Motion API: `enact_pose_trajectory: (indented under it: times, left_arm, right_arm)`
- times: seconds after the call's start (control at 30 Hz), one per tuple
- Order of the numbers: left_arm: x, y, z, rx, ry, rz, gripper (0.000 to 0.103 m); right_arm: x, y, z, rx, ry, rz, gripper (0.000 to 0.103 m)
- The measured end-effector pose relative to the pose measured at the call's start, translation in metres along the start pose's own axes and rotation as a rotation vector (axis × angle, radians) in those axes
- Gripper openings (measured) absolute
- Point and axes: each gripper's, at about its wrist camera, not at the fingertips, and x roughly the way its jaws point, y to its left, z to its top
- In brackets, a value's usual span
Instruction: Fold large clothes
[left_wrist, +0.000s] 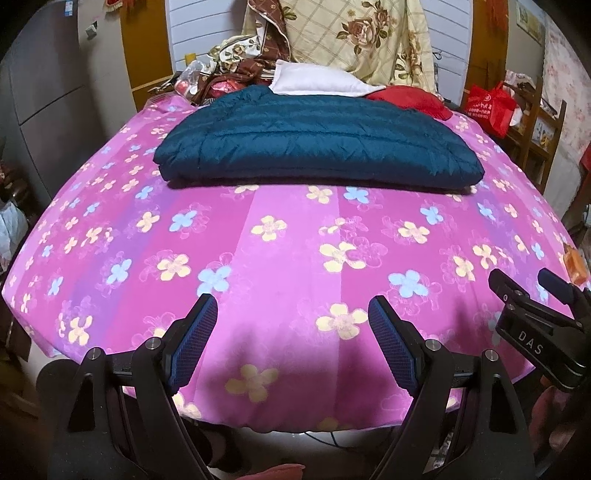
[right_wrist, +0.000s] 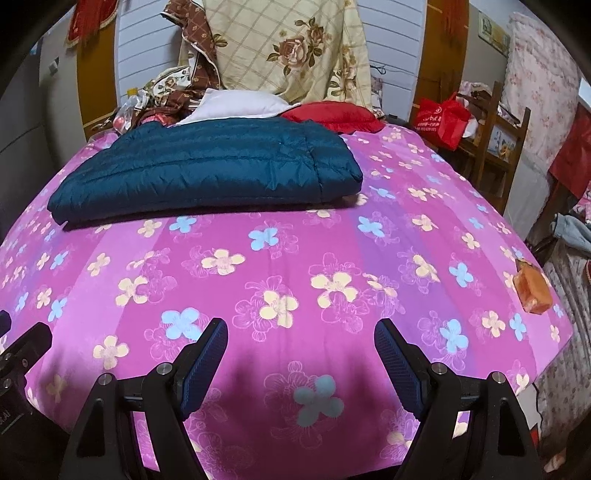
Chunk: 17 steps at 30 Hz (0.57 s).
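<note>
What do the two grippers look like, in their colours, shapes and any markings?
Both the left gripper and the right gripper have black frames with round silver bolt heads. Each carries two flat fingers faced with dark blue, finely gridded pads. In the left wrist view, the right gripper's black body bears white letters "DAS". No sleeves or cables on them can be made out.

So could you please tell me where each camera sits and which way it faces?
Left wrist: on the left gripper, facing down over the bed at the folded blue jacket; right gripper shows alongside.
Right wrist: on the right gripper, facing likewise, jacket left of centre.
Both share jacket and pink floral sheet.
</note>
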Motion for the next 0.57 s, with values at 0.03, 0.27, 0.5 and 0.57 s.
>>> enact_pose_trajectory:
  times: [0.03,0.27,0.5,0.57]
  left_arm:
    - [0.0002,-0.0003,-0.0003,-0.001,0.002,-0.004,0.084]
    - [0.0029,-0.0003,-0.0008,0.0,0.014,-0.014,0.084]
    - [0.006,-0.0015,-0.0018,0.007,0.015,-0.018,0.084]
    - [0.0061,-0.0014,-0.0018,0.007,0.015,-0.019,0.084]
  right_arm:
    - [0.0002,0.0005,-0.0002,-0.002,0.0,0.0,0.08]
    - [0.0004,0.0015,-0.0012,-0.006,-0.003,-0.002,0.08]
    - [0.0001,0.003,-0.0017,-0.009,-0.003,-0.005,0.08]
    - [0.001,0.0031,-0.0015,-0.008,0.002,-0.003,0.08]
